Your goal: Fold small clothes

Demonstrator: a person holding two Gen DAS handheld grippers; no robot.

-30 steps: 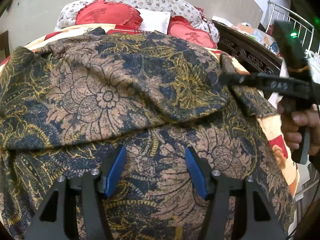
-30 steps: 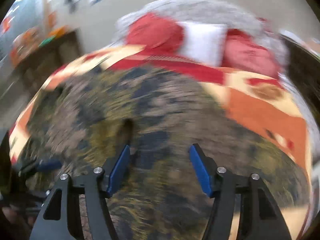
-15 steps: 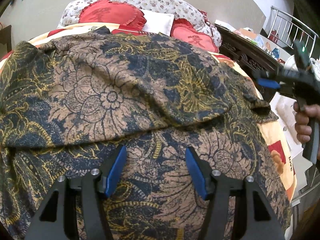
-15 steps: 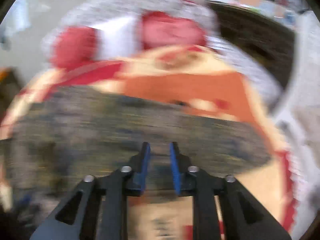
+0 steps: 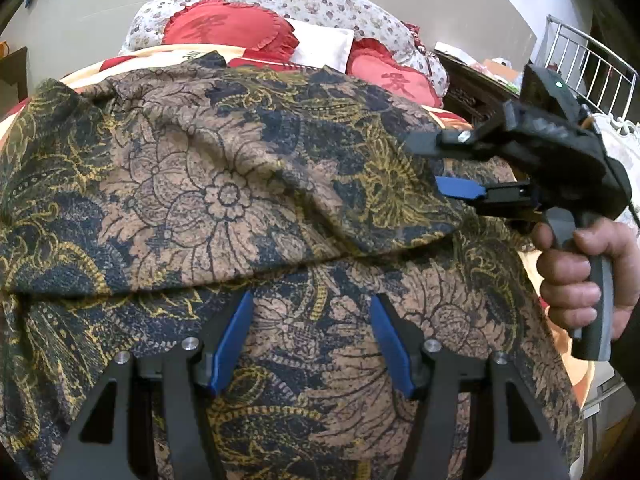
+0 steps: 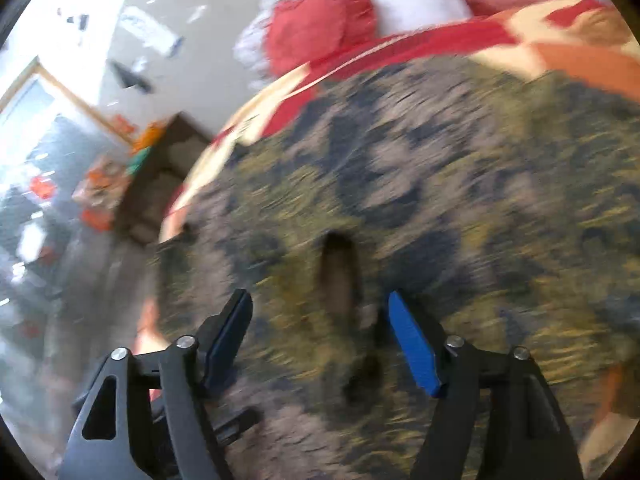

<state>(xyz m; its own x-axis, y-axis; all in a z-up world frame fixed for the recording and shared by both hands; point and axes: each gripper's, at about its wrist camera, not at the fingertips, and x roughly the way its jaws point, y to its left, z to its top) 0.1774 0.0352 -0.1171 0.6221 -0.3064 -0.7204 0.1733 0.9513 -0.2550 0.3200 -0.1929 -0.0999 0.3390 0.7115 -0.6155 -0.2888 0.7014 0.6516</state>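
A brown, navy and gold floral garment (image 5: 224, 200) lies spread over the bed, its upper layer folded down with the fold's edge crossing the middle. My left gripper (image 5: 311, 300) rests open just above the lower layer, blue pads apart with only flat cloth under them. My right gripper (image 5: 424, 164), held by a hand (image 5: 580, 272), reaches in from the right over the folded layer's right end, one finger above the other. In the blurred right wrist view the right gripper (image 6: 319, 298) hangs over the garment (image 6: 440, 200); its jaws are opening with no cloth pinched between them.
Red heart cushions (image 5: 228, 28), a white pillow (image 5: 320, 46) and a flowered bolster (image 5: 304, 0) sit at the bed's head. Dark carved furniture (image 5: 476, 88) and a metal railing (image 5: 592, 68) stand to the right. A low brown cabinet (image 6: 168, 168) stands left of the bed.
The right gripper, off to the right with narrow jaws half a second ago, has swung back over the garment's right side with jaws wider. The left gripper and the cloth have stayed put.
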